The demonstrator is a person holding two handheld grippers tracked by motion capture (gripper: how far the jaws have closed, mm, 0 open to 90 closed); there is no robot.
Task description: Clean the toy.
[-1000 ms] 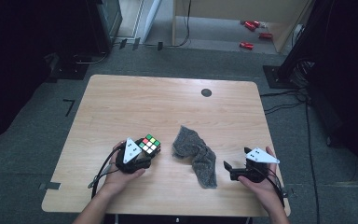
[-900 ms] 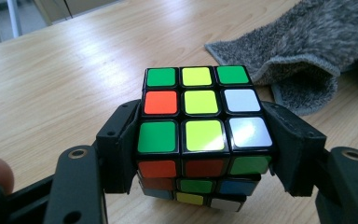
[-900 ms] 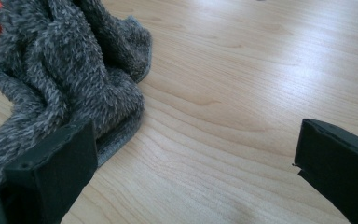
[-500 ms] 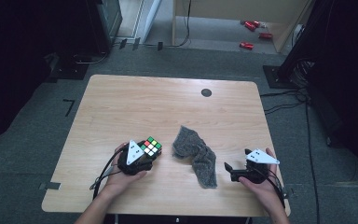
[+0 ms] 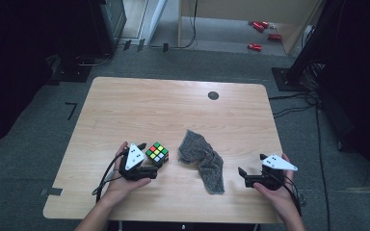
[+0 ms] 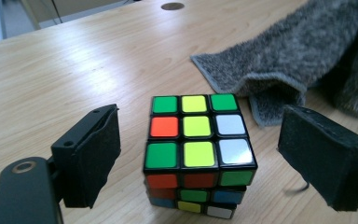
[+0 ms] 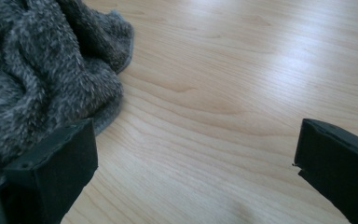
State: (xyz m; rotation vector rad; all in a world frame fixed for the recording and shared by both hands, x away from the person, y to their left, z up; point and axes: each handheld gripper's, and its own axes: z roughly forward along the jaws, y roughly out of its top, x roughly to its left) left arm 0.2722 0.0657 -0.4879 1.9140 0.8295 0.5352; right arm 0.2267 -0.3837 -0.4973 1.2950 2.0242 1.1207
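Standing on the table (image 5: pixel 125 106) between the left gripper's (image 6: pixel 200 154) jaws, the puzzle cube (image 6: pixel 195 154) is bracketed but not pressed: those jaws have just been opening, with gaps seen either side in the left gripper view. From the high view, the grey cloth (image 5: pixel 202 159) is placed between cube and right gripper (image 5: pixel 243 174), whose jaws are spread wide over bare wood.

We were in a lab-like workroom: a bare wooden table (image 5: pixel 173 110) stood on grey carpet (image 5: pixel 38 173), ringed by dark equipment stands (image 5: pixel 318 43) and floor cables (image 5: pixel 289 103).
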